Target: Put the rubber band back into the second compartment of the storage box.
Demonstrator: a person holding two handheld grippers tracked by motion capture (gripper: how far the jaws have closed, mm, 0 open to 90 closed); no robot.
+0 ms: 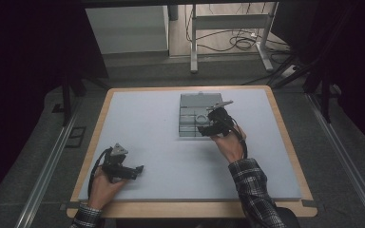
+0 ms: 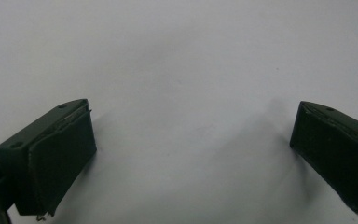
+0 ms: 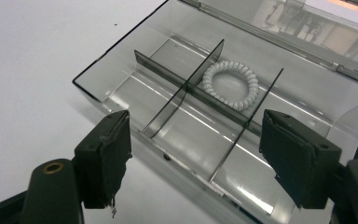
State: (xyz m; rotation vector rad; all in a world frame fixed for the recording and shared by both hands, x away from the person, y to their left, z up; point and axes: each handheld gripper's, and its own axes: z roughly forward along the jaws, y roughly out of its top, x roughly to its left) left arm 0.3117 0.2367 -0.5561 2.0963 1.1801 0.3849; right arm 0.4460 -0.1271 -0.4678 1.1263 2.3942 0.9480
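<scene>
Over in the middle cell of the far row of the clear divided box sits a white coiled hair tie, lying flat and clear of the dividers as far as I can see. So my read is the drop-off part is basically done: the tie's in its compartment and nothing's holding it. The other compartments look empty to me, and the lid stands open at the back, so closing the box could be what's left, if that's even part of the job.

The right gripper hangs just in front of the box's near wall, jaws spread wide with nothing pinched between them, only the box in sight past them. From the high view the box sits toward the far right part of the tabletop.

The left gripper is well apart from all that, resting low at the near left, jaws wide open too, bare tabletop between them. Doesn't look involved right now.
</scene>
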